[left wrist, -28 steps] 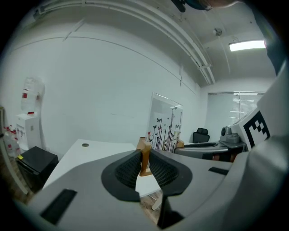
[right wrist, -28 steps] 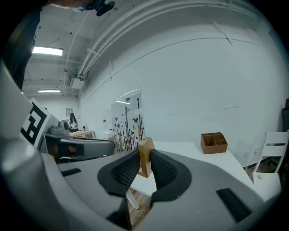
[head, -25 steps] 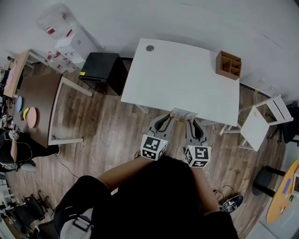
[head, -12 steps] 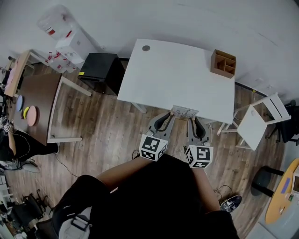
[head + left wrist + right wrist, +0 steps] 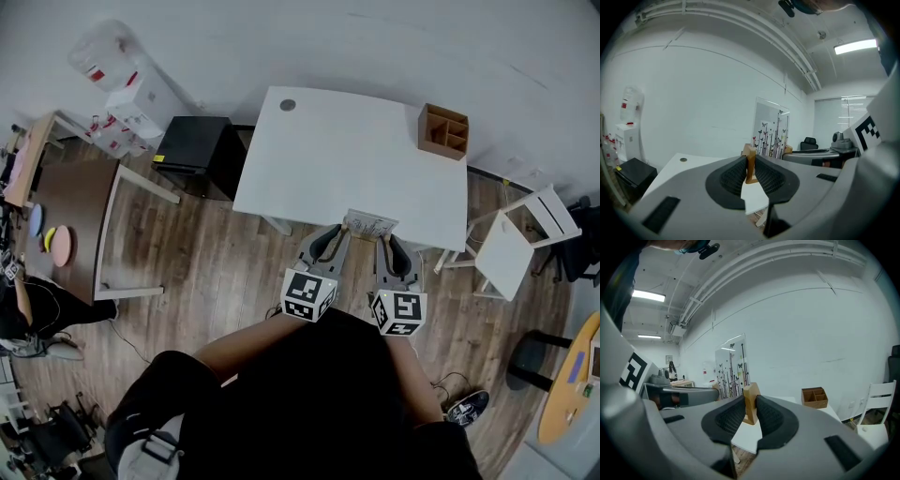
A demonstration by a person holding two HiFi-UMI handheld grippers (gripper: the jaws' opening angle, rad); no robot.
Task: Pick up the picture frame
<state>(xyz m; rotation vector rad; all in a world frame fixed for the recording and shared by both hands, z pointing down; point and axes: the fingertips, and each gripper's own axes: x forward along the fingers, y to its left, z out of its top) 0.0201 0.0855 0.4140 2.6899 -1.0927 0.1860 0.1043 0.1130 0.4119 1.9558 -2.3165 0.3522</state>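
Note:
The picture frame [image 5: 370, 225] is a clear panel printed with dark plants and butterflies, with a wooden block at each end. It hangs over the front edge of the white table [image 5: 347, 159], held between both grippers. My left gripper [image 5: 339, 232] is shut on the frame's left wooden block [image 5: 750, 165], and the panel [image 5: 771, 133] stands to the right of its jaws. My right gripper [image 5: 386, 238] is shut on the right wooden block [image 5: 750, 401], with the panel [image 5: 731, 366] to the left of its jaws.
A wooden desk organiser [image 5: 442, 131] stands at the table's far right corner. A white chair [image 5: 525, 239] is to the right, a black cabinet [image 5: 192, 150] to the left, and a brown table [image 5: 75, 216] further left. A small round cap [image 5: 288, 105] sits at the far left corner.
Both grippers have risen a little together with the frame held between them. The grip on the wooden blocks is the same.

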